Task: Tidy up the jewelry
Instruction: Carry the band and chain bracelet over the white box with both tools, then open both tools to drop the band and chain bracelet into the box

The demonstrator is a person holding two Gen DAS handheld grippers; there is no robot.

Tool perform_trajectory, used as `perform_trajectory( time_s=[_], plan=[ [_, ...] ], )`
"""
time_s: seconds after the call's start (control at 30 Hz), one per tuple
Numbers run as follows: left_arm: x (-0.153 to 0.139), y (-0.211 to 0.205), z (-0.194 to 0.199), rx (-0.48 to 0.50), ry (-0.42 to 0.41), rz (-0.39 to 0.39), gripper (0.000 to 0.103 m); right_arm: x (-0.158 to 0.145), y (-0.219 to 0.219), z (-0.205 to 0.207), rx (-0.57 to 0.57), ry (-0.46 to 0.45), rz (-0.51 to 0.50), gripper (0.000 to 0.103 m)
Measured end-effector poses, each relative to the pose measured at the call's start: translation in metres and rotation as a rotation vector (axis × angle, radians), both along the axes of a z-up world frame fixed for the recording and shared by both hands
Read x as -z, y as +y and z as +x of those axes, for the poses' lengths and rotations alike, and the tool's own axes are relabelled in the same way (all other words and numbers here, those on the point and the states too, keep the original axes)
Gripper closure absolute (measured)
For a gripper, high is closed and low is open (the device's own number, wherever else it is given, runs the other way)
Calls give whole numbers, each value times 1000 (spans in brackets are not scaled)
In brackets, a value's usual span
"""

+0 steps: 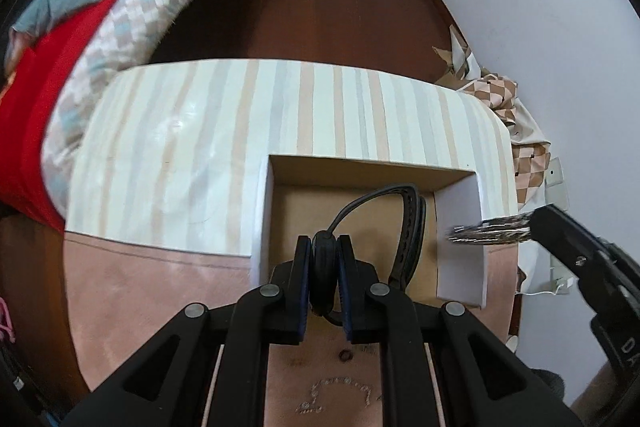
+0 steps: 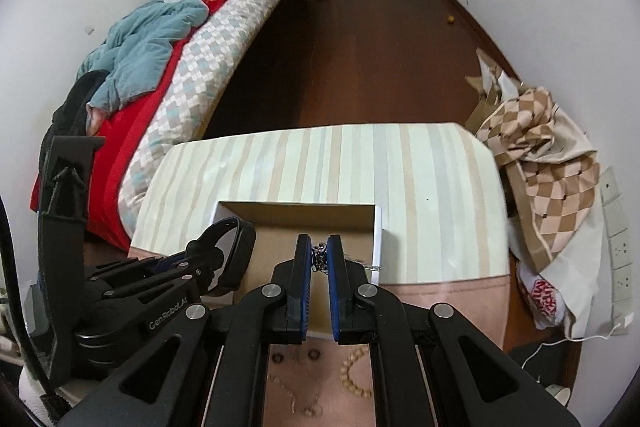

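My left gripper [image 1: 324, 247] is shut on a black strap [image 1: 412, 227] with holes, like a watch band, which curves out over an open cardboard box [image 1: 372, 163]. My right gripper [image 2: 319, 243] is shut on a thin silver chain [image 2: 319, 257] above the same box [image 2: 296, 205]. In the left wrist view that chain [image 1: 488, 233] sticks out, blurred, from the right gripper [image 1: 536, 223] by the box's right wall. The right wrist view shows the left gripper [image 2: 200, 255] with the strap [image 2: 236, 247] at the box's left side.
The box stands on a striped table top [image 2: 420, 167] at the edge of a pink cloth [image 1: 152, 287]. On the cloth lie a bead bracelet [image 2: 352, 375], a fine chain [image 2: 296, 399] and a small chain [image 1: 340, 393]. A bed [image 2: 168, 75] lies to the left, and checked fabric [image 2: 552, 163] to the right.
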State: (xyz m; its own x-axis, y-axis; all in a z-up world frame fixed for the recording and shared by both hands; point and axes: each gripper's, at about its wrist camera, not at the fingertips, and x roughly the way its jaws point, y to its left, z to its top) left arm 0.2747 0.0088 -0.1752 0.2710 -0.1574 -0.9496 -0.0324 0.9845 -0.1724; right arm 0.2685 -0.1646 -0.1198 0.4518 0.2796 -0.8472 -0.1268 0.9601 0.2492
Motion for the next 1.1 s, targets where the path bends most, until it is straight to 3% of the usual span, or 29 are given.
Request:
perform_trajectory(
  time_s=[0.3, 0.33, 0.37, 0.43, 0.53, 0.63, 0.7, 0.77, 0.83, 0.97, 1.1],
  plan=[
    [12, -2, 23, -22, 72, -52, 87, 37, -2, 39, -16, 123, 72, 94],
    [9, -2, 24, -27, 64, -52, 71, 39, -2, 39, -16, 134, 72, 94],
    [5, -1, 24, -30, 55, -48, 41, 41, -4, 42, -13, 159, 81, 94],
    [-3, 3, 24, -35, 26, -66, 18, 43, -7, 40, -14, 175, 96, 94],
    [-14, 4, 22, -38, 6, -46, 17, 39, -14, 35, -2, 172, 88, 87],
    [-22, 7, 20, -38, -25, 18, 7, 33, -19, 28, 15, 167, 71, 69],
    [-26, 12, 15, -51, -53, 62, 1, 31, -21, 20, 22, 154, 32, 51],
    [-27, 17, 7, -70, -85, 112, 1, 30, -20, 13, 28, 135, -46, 22],
    [-25, 20, -3, -81, -116, 160, 1, 33, -17, 5, 30, 130, -114, 11],
    [-15, 23, -21, -78, -133, 212, 0, 43, -4, -12, 23, 99, -257, 4],
    [-9, 25, -36, -87, -122, 219, 0, 52, -2, -26, 34, 103, -280, 3]
  ],
)
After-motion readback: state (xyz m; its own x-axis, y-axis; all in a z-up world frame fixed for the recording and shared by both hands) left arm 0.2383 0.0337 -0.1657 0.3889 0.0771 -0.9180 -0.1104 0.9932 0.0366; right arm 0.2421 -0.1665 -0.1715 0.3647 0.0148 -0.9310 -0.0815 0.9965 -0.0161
